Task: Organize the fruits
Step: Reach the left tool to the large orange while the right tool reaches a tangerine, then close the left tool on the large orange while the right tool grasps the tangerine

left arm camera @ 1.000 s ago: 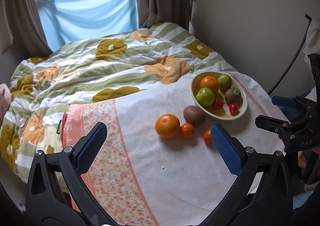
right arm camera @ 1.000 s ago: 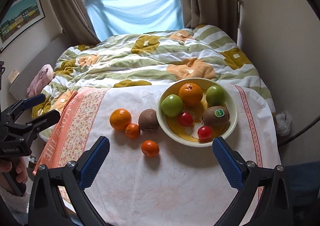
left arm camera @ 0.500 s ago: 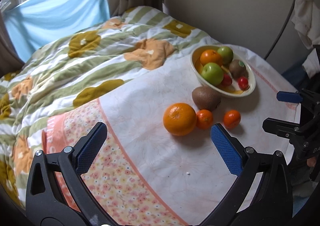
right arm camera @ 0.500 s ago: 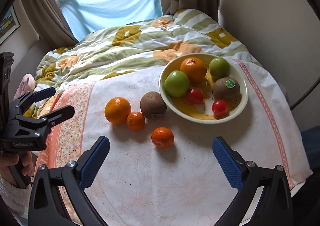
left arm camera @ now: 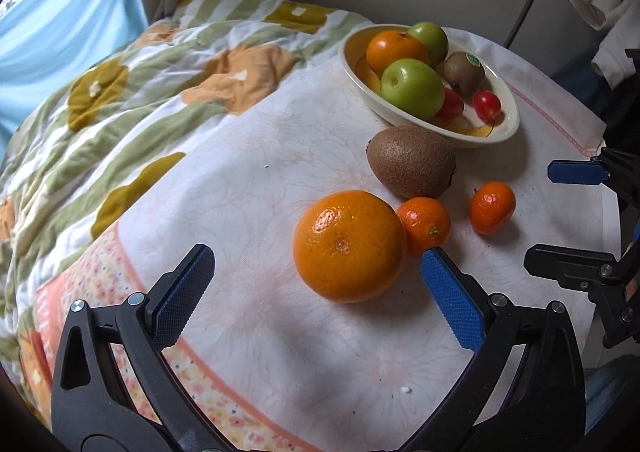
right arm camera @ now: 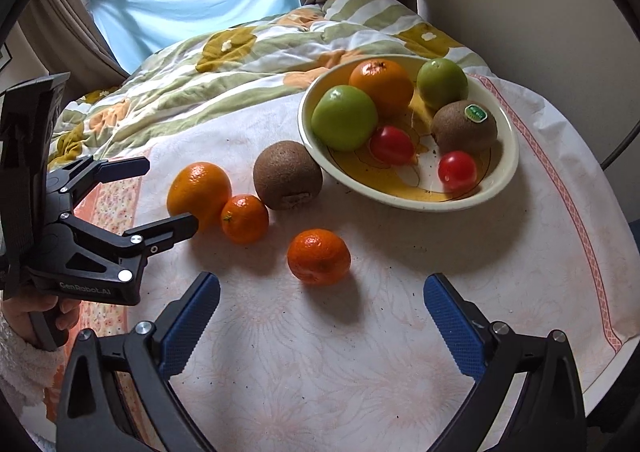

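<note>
Loose fruit on the white cloth (right arm camera: pixel 360 352), with both grippers spread wide just above it.

In the right wrist view, a large orange (right arm camera: pixel 199 190), a small mandarin (right arm camera: pixel 245 218) touching it, a kiwi (right arm camera: pixel 287 175) and a second mandarin (right arm camera: pixel 319 256) apart from them lie left of centre, beside the cream bowl (right arm camera: pixel 505 176) at upper right, which holds apples, an orange, a kiwi and two red fruits. The right gripper (right arm camera: pixel 321 310), whose jaws have just been closing a little, is released and grasps nothing, the second mandarin just beyond its fingertips. The left gripper (left arm camera: pixel 318 276) is released too, the large orange between its tips, untouched.
</note>
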